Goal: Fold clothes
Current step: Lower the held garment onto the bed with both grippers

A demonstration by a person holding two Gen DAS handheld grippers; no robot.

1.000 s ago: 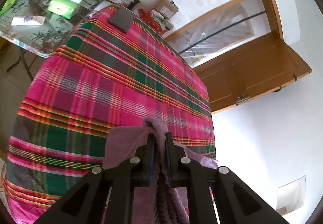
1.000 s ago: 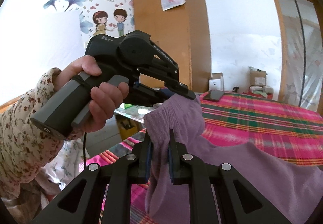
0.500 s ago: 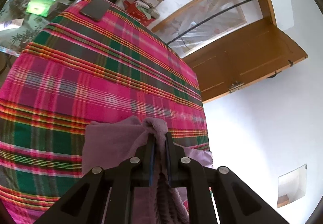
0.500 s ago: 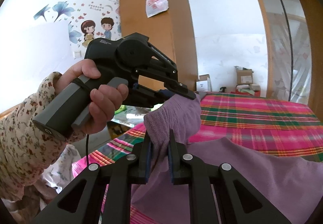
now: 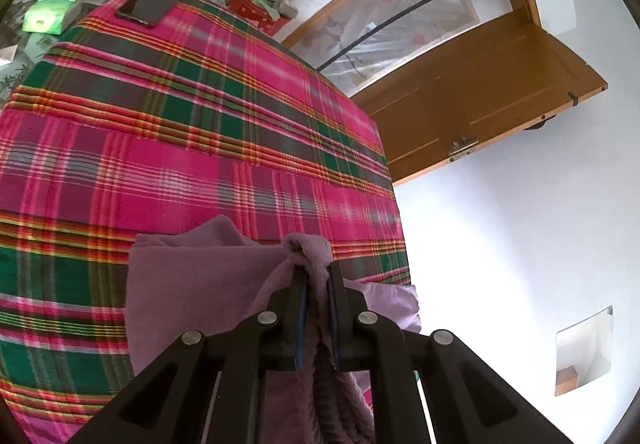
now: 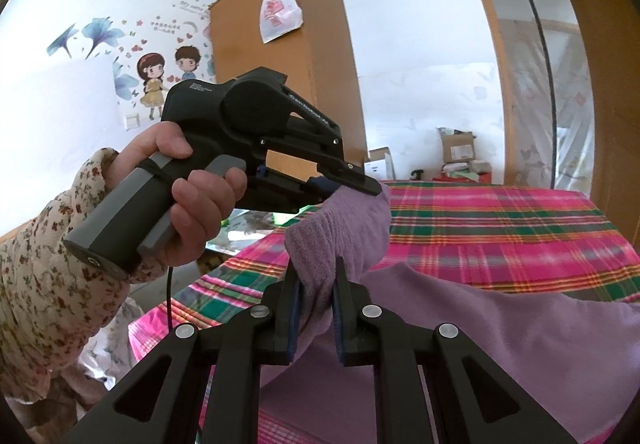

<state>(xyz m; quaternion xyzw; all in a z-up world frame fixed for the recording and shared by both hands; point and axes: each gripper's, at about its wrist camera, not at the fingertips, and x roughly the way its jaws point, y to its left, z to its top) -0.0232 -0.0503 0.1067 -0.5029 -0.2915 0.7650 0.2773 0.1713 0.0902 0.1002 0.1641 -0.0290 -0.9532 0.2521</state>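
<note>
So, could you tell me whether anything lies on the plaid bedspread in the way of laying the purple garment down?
Nothing visible does: the plaid bedspread ahead of the purple garment is bare; the phone lies at its far edge.

My left gripper (image 5: 316, 284), bottom center of its own view, has its 2 fingers nearly closed, pinching cloth. My left hand (image 6: 188, 200) grips its handle at middle left. My right gripper (image 6: 316, 284) pinches likewise.
</note>
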